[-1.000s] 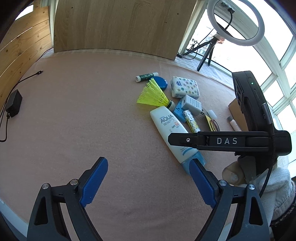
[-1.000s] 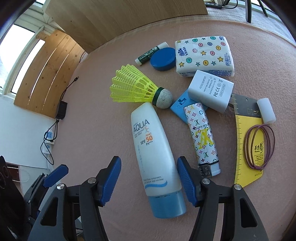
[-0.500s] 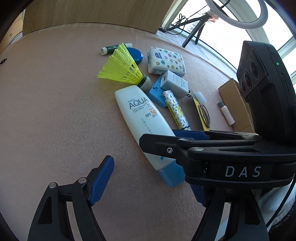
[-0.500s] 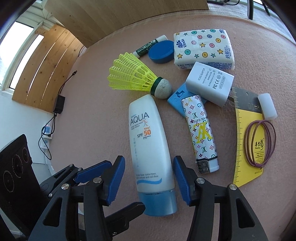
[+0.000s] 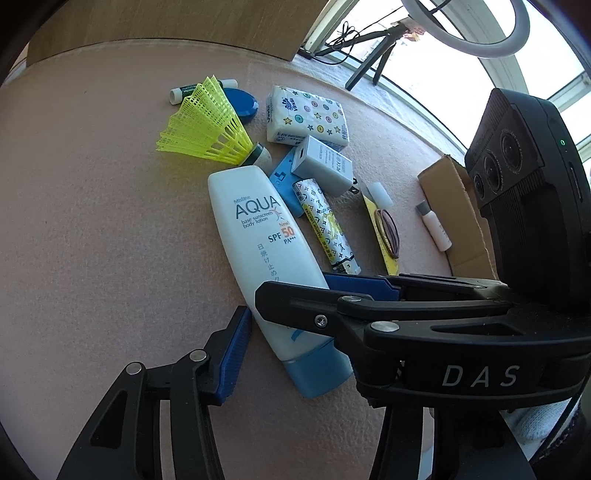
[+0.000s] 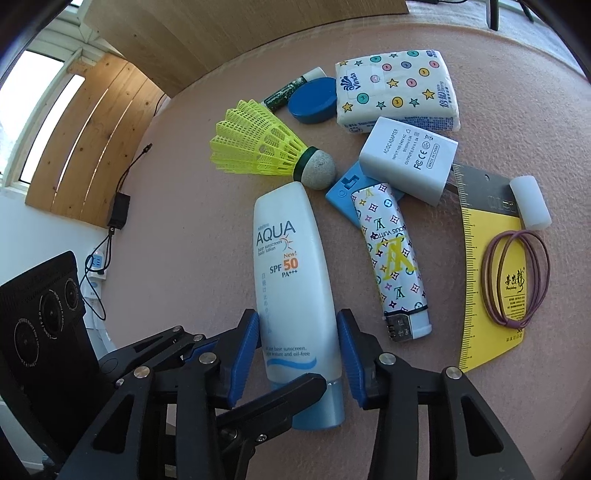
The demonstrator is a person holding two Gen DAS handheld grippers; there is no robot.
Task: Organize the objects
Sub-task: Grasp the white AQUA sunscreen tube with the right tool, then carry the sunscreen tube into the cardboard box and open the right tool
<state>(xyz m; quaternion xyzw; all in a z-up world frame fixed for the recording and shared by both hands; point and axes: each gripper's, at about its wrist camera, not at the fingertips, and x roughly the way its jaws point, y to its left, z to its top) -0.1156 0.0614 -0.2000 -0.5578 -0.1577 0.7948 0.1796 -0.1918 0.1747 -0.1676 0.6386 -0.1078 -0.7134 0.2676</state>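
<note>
We see the sunscreen bottle lying flat on the pink table. It is white with a pale blue cap, printed "AQUA" and "SPF 50", and the cap end points toward both claws. Its top nearly touches the cork of a yellow shuttlecock, and a patterned lighter lies just beside it.

The right claw straddles the bottle's lower part. Its jaws have just been closing and its blue pads sit right at the bottle's 2 sides. We cannot tell whether they press on it yet.

The left claw has also just been closing, with the cap between its jaws. Its 1 visible pad stands just beside the bottle with bare table between them, so it is partly spread and not pinching.

Only the left view shows a cardboard box holding a small white tube, and a ring light by the window. In it the right claw's arm hides the left claw's other pad. Only the right view shows both right pads and a black plug with its cable.
</note>
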